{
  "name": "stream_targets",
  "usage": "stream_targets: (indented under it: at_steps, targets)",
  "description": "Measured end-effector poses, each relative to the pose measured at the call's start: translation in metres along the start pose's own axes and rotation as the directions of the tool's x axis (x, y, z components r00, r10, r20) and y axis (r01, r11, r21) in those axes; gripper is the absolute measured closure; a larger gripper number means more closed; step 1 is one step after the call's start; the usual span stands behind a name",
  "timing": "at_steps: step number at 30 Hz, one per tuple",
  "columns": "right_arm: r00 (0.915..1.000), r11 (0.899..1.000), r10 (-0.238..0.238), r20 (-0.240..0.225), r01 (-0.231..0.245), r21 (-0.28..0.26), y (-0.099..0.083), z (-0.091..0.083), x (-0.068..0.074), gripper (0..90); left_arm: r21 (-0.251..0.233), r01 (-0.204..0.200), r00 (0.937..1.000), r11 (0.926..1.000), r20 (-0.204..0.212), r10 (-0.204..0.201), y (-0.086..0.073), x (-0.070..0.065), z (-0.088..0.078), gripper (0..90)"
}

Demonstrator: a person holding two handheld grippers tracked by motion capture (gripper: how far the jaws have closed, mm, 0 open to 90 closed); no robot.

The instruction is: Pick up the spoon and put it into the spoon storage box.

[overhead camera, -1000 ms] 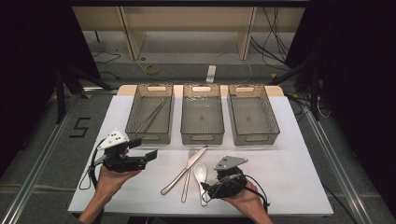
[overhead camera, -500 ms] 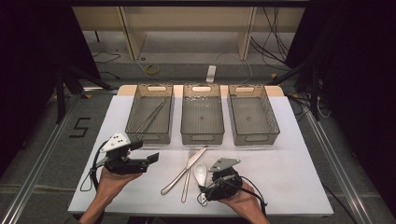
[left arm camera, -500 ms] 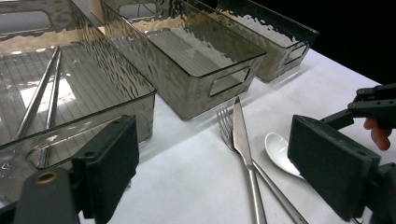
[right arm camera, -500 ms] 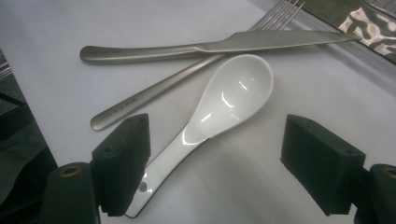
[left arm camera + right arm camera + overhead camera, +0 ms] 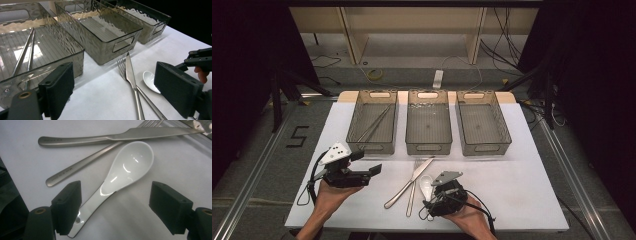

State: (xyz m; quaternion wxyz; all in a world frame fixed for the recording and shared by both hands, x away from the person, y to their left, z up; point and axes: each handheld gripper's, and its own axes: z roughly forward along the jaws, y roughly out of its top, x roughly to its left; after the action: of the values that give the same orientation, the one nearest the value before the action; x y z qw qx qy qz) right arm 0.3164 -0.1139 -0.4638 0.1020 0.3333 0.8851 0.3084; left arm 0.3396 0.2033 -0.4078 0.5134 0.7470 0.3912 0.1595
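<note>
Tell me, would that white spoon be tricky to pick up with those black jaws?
Probably somewhat. The white spoon shines with glossy highlights, so it looks glazed and may slip between the pads. It seems rigid ceramic, likely to chip if dropped. Its handle lies flat on the white table cover between the open jaws of the right gripper, leaving little edge to catch.

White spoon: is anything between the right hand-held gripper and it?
Nothing visible. The right hand-held gripper is open, its jaws on either side of the white spoon handle on the white sheet. The fork and knife lie beyond the bowl, outside the jaws.
</note>
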Motion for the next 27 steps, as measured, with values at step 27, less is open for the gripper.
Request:
stream_targets:
  at_steps: [27]
  targets:
    - [0.9990,0.992,-0.046,0.003,0.045,0.115,-0.001,0.015,0.008,41.6,-0.007,-0.013,0.9999,0.9999,0.011,0.013,-0.001,-0.003,0.000,15.8]
